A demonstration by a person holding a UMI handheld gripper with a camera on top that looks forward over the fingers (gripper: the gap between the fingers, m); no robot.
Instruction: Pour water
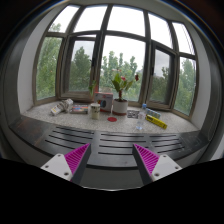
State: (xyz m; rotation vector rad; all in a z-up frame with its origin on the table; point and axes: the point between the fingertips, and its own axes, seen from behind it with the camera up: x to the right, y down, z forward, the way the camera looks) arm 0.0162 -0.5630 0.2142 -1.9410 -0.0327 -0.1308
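Ahead, I see a small cup [95,110] on the windowsill [60,118], left of the potted plant [120,98], well beyond my fingers [112,161]. They are spread apart, holding nothing. A yellow item [157,122] lies right.

I see a clear bottle [62,106] lying on its side on the sill [50,120]. A small pale cup [95,111] stands upright near it. Both are well beyond my gripper [112,160], fingers spread and empty.
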